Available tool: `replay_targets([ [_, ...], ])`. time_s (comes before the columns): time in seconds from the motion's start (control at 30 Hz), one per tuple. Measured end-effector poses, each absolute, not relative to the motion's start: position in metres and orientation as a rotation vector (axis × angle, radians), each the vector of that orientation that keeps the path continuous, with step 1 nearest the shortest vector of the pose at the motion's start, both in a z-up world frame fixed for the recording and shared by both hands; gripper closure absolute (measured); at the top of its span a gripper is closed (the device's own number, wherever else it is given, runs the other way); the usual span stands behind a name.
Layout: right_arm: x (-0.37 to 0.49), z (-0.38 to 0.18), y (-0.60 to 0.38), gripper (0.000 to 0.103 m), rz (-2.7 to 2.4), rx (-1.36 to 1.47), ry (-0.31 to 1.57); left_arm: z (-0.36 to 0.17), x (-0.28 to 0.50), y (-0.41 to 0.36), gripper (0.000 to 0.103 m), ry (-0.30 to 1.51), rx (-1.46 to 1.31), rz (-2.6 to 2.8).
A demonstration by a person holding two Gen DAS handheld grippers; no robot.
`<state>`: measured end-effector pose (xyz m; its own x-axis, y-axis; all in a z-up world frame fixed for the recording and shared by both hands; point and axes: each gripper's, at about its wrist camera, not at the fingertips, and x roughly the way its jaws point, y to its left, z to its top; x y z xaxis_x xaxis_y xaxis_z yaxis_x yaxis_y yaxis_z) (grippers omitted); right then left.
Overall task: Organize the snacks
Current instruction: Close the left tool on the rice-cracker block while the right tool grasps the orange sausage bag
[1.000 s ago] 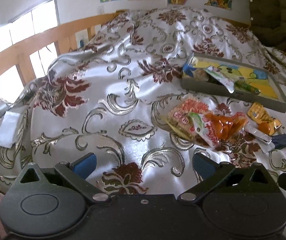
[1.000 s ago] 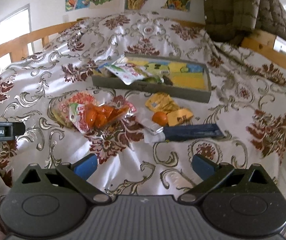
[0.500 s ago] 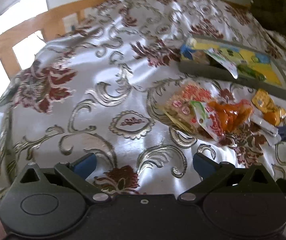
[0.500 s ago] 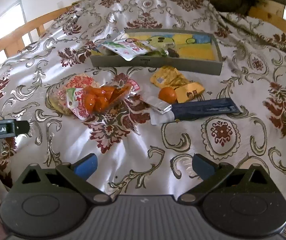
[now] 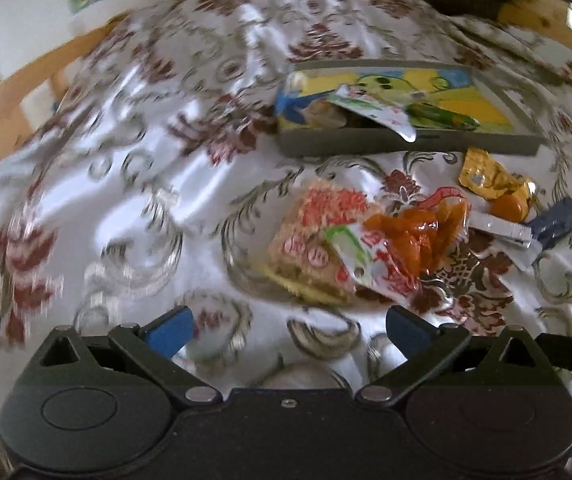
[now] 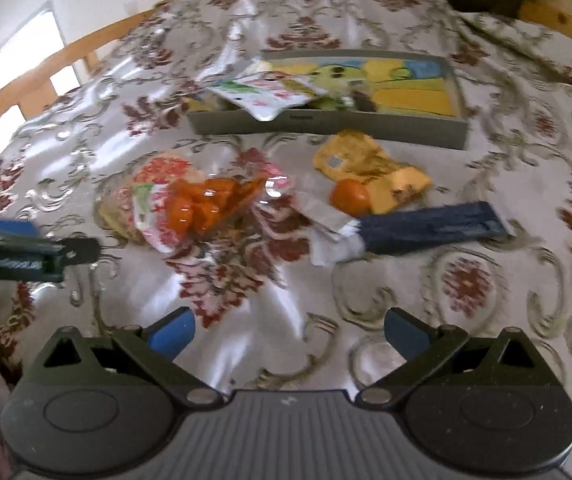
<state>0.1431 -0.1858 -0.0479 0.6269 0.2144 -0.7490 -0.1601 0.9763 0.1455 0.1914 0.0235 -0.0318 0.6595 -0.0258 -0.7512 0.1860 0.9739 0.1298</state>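
Both grippers, left gripper (image 5: 288,330) and right gripper (image 6: 288,326), wide open, empty. Slippery orange bag (image 6: 202,206) overlapping cracker pack (image 5: 318,236) on bed (image 6: 246,320): risk of snagging both.

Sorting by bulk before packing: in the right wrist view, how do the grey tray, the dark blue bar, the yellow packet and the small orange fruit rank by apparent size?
Largest to smallest:
1. Grey tray, though it lies farthest away
2. Dark blue bar
3. Yellow packet, close to the bar in area, so this order is unsure
4. Orange fruit

Left black hand-held gripper (image 5: 288,330), blue-padded fingers spread wide, empty, lower frame. Right black hand-held gripper (image 6: 288,328) likewise agape, empty.
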Motion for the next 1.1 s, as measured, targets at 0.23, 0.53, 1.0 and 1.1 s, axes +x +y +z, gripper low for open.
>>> replay_targets([
  [0.23,0.165,-0.053,-0.173,0.000,0.336,0.060,0.819,-0.051,0.209,0.021,0.001,0.785,0.489,-0.192],
  [0.53,0.195,-0.056,-0.175,0.002,0.424,0.216,0.777,-0.066,0.205,-0.004,0.001,0.698,0.627,-0.307],
  [1.0,0.247,-0.079,-0.159,0.007,0.428,0.361,0.837,-0.084,0.228,-0.013,0.006,0.645,0.633,-0.341],
  [1.1,0.254,-0.085,-0.159,0.008,0.417,0.390,0.842,-0.084,0.232,-0.012,0.015,0.664,0.576,-0.368],
])
